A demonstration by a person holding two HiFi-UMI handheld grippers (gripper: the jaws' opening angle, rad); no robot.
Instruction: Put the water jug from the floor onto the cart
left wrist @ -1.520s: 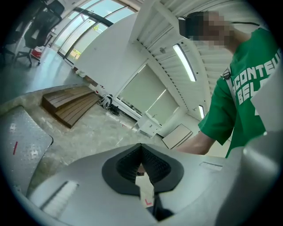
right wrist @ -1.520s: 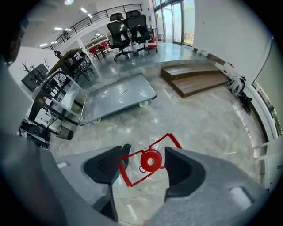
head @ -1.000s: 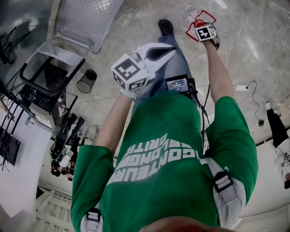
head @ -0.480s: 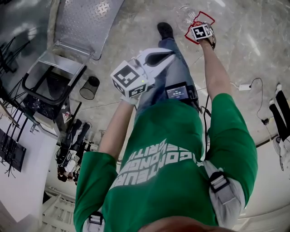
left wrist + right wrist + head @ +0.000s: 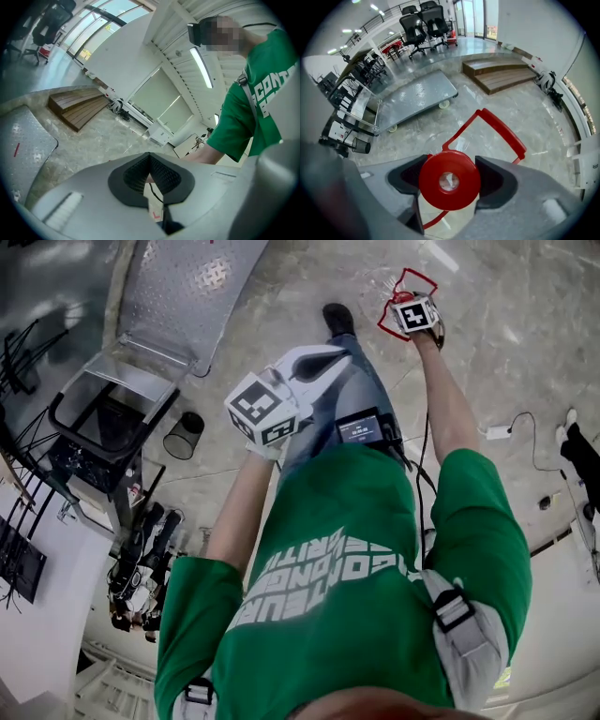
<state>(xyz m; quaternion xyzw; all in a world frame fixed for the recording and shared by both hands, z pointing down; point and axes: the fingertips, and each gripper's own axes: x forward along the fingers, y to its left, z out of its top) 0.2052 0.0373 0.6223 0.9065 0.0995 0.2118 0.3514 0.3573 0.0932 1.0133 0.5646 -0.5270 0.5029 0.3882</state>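
Observation:
The clear water jug (image 5: 440, 215) hangs above the marble floor by its red cap (image 5: 449, 179), and its red carry handle (image 5: 502, 132) sticks out beyond the jaws. My right gripper (image 5: 449, 183) is shut on the cap, one jaw on each side. The head view shows this gripper (image 5: 410, 298) at arm's length at the top, with the red handle (image 5: 405, 279) around it. The grey flat cart (image 5: 416, 99) stands on its wheels further ahead to the left and lies at the top left of the head view (image 5: 183, 282). My left gripper (image 5: 330, 354) is held at chest height, shut and with nothing in it (image 5: 150, 158).
A metal rack (image 5: 105, 418) and a wire bin (image 5: 185, 435) stand left of me, near the cart's handle end. Wooden steps (image 5: 501, 72) and office chairs (image 5: 423, 21) lie beyond the cart. A power strip with its cable (image 5: 497, 432) is on the floor at right.
The right gripper keeps its hold on the jug and has drifted slightly left. The left gripper has barely moved. The view has shifted a little as the person steps.

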